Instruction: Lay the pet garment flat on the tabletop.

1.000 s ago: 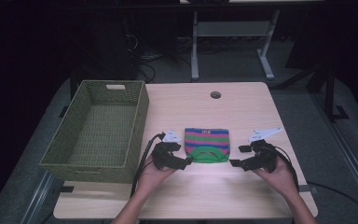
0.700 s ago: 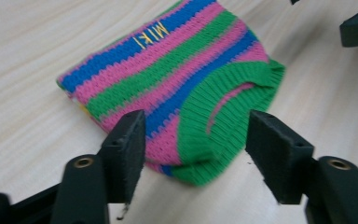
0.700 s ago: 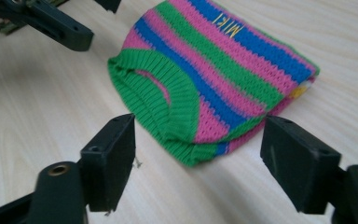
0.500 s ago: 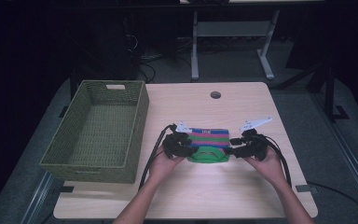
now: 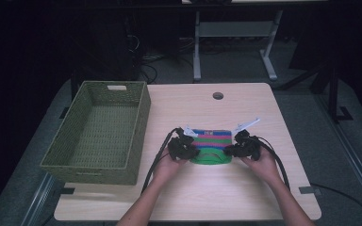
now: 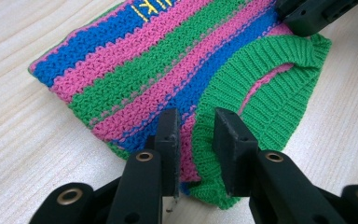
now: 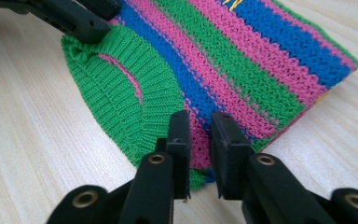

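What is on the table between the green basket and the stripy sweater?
In the high view, bare wood lies between the basket and the sweater, apart from the left tool at the sweater's edge, the hand holding it, and its black cable.

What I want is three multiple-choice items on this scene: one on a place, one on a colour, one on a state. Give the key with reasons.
1. In the high view, the basket stands where from the sweater?
A) left of it B) right of it C) on it
2. The sweater's ribbed collar is:
A) yellow B) green C) white
3. The left gripper is:
A) open over the basket B) lying loose C) closed on the sweater's edge
Key: 1 A, the basket sits left of it; 2 B, the rib knit is green; 3 C, its jaws have just been closing, with the edge pinched between them.
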Action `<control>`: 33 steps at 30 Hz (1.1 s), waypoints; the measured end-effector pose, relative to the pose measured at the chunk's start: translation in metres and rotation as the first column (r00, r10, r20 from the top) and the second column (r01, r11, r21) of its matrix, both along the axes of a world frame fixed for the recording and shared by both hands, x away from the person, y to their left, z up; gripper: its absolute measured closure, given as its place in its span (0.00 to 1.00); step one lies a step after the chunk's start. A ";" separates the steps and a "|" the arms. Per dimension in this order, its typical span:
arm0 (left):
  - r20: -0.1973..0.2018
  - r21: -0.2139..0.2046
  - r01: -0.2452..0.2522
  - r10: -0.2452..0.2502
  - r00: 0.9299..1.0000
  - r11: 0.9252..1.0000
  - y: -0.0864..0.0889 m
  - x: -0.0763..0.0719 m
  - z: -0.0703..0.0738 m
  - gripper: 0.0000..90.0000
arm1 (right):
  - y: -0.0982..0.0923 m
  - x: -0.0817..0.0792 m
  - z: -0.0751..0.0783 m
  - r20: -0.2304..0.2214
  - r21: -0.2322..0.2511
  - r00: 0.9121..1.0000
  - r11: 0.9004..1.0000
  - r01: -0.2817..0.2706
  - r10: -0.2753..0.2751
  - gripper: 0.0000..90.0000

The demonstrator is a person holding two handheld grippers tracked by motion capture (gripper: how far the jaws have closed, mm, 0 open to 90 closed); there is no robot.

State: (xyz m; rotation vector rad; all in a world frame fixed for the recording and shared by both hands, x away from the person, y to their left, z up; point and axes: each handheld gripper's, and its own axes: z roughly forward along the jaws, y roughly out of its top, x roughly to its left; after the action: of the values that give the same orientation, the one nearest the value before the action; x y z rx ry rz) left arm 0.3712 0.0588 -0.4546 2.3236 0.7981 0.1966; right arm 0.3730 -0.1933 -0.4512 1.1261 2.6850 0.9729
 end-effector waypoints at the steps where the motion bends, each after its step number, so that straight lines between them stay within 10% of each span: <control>1: 0.000 0.000 0.001 -0.001 1.000 1.000 0.000 0.000 0.000 0.81 | 0.001 0.000 -0.001 0.003 -0.001 1.000 1.000 0.001 -0.001 0.88; 33: -0.008 0.008 0.024 -0.024 1.000 1.000 0.000 -0.007 0.001 0.93 | -0.001 -0.012 -0.003 0.016 0.005 1.000 1.000 -0.008 0.008 0.96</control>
State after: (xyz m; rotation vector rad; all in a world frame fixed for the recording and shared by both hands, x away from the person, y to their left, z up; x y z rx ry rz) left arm 0.3638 0.0585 -0.4531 2.3420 0.7748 0.1806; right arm 0.3614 -0.1947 -0.4542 1.1046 2.6780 0.9856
